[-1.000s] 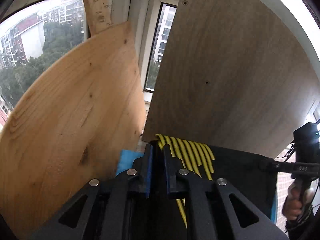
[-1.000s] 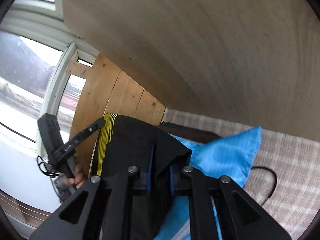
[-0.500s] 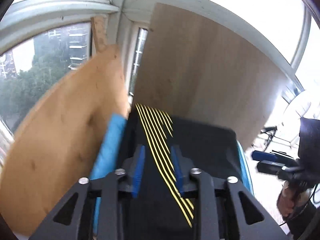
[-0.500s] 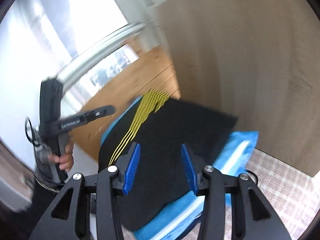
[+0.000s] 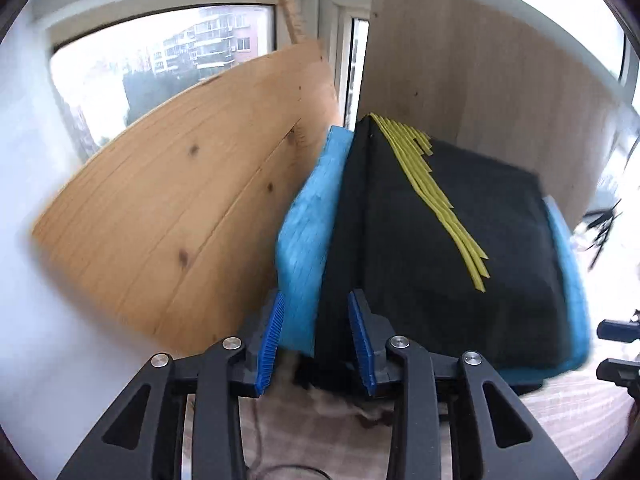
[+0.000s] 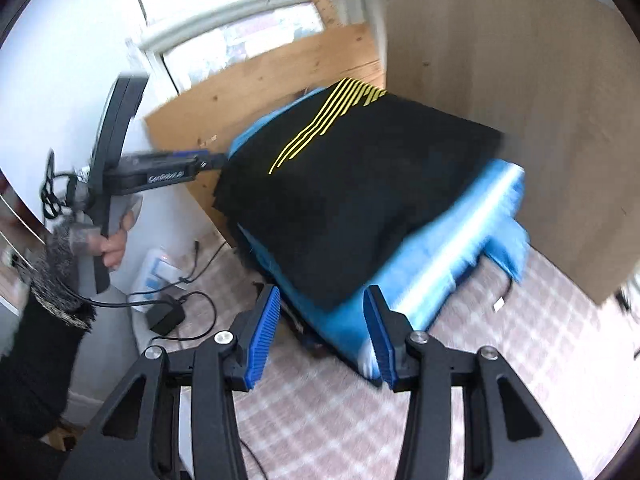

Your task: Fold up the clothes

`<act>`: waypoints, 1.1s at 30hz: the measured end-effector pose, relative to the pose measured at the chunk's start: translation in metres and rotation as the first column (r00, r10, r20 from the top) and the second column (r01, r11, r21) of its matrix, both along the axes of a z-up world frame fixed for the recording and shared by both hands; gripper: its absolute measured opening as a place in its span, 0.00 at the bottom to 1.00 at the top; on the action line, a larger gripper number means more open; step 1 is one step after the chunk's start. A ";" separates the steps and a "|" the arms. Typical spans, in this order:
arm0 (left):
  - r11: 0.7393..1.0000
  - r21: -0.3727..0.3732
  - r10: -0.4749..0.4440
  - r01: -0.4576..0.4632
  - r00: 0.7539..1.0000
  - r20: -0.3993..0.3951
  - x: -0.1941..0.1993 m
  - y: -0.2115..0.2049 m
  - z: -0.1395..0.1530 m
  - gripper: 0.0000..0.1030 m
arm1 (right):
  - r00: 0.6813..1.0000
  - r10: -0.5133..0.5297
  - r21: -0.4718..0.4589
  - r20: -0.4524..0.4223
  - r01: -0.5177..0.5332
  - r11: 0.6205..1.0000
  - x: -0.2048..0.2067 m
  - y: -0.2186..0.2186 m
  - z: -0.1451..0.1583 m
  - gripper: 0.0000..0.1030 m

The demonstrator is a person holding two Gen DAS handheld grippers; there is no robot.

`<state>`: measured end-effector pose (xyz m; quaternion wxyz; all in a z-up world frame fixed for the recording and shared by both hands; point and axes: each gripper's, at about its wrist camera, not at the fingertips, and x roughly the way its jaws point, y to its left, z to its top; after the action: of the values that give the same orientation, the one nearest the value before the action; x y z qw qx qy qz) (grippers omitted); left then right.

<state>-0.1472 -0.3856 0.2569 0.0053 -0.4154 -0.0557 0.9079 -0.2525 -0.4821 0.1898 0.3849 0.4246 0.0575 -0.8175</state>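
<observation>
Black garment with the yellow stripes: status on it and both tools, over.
Left tool and right tool both opening, pads off the cloth. Black garment lies folded atop the blue garment in the corner. Nothing in the way.

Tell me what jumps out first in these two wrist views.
The folded black garment with yellow stripes dominates both views, lying on top of a folded blue garment in the corner formed by two wooden boards. Both grippers, the right gripper and the left gripper, frame the pile's near edge with blue pads, jaws opening, gripping nothing.
</observation>
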 end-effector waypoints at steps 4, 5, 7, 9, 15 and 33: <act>0.999 0.034 -0.035 0.036 0.999 -0.015 0.016 0.002 -0.007 0.38 | 0.993 -0.115 -0.051 0.036 0.117 0.992 0.027 0.044 -0.003 0.56; 0.998 0.040 -0.039 0.039 0.999 -0.006 0.017 0.001 -0.011 0.38 | 0.988 -0.142 -0.061 0.054 0.145 0.988 0.034 0.053 -0.006 0.56; 0.997 0.060 -0.041 0.040 0.999 0.008 0.014 -0.002 -0.020 0.38 | 0.977 -0.190 -0.074 0.093 0.197 0.978 0.042 0.069 -0.012 0.56; 0.997 0.066 -0.030 0.028 0.999 0.017 0.008 -0.004 -0.028 0.38 | 0.969 -0.222 -0.073 0.110 0.231 0.970 0.051 0.085 -0.014 0.56; 0.998 0.065 -0.022 0.020 0.999 0.036 -0.009 -0.003 -0.044 0.41 | 0.953 -0.273 -0.063 0.133 0.283 0.957 0.059 0.097 -0.027 0.56; 0.978 0.152 -0.138 0.144 0.989 -0.047 0.016 -0.026 -0.020 0.48 | 0.945 -0.284 -0.081 0.160 0.300 0.951 0.055 0.094 -0.035 0.56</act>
<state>-0.1311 -0.4118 0.2368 0.1029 -0.4001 -0.0965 0.9055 -0.1971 -0.3884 0.1548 0.2843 0.4667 -0.0771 -0.8340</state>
